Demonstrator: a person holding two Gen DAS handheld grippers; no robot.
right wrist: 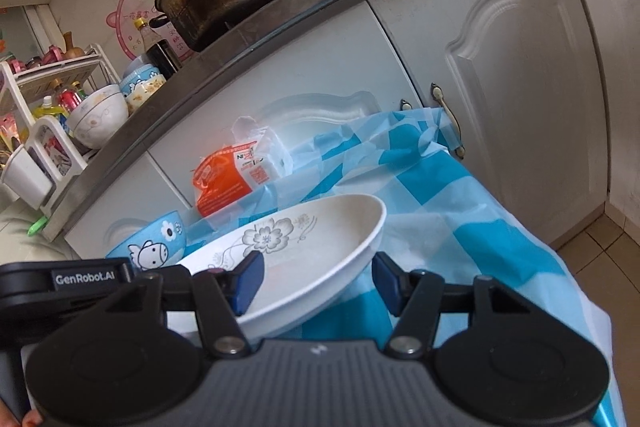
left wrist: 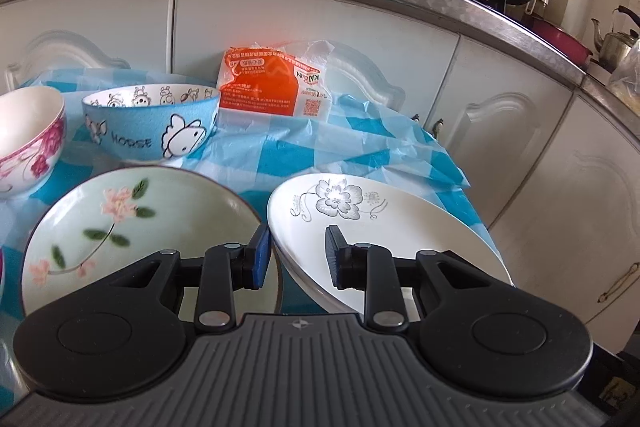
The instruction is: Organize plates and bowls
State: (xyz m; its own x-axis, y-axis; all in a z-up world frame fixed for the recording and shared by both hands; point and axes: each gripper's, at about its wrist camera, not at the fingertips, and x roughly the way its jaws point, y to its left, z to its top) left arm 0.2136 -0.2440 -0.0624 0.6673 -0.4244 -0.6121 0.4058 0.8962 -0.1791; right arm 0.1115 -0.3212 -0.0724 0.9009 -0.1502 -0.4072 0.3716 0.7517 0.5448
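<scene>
Checked cloth (left wrist: pixel 280 151) – left fingers (left wrist: pixel 298 257) clamp white plate (left wrist: pixel 360 223) rim; right fingers (right wrist: pixel 318 281) prob. grip it too.

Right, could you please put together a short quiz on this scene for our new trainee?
1. True or false: the rim of the white plate sits between the jaws of the left gripper.
2. Which word is printed on the blue bowl? A) HORSE B) SHEEP C) TIGER
3. Fill in: the orange packet lies on a blue-and-white checked ____.
Key: 1 true; 2 A; 3 cloth.
</scene>
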